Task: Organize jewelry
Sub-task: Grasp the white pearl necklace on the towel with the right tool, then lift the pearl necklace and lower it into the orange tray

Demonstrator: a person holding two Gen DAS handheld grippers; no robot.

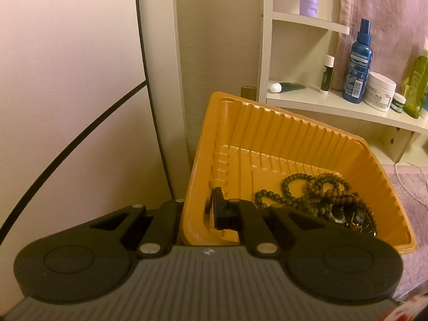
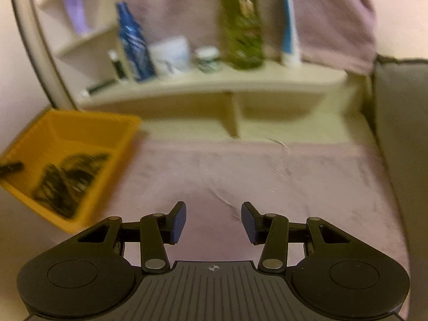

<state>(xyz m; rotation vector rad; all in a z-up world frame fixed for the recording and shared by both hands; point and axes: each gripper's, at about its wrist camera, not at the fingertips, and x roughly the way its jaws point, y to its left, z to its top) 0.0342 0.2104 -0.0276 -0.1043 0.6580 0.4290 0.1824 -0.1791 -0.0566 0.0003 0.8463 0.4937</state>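
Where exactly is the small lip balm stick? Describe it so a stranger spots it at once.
Start at the cream wooden shelf unit behind the orange tray. On its lower shelf, left of the tall blue spray bottle, the lip balm stick stands upright. It is the thinnest item there, with a white cap over a dark green label, while the green tube beside it lies flat.

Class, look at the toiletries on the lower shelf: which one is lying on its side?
The dark green tube with the white cap, at the shelf's left end. The lip balm stick, blue spray bottle and white jar all stand upright.
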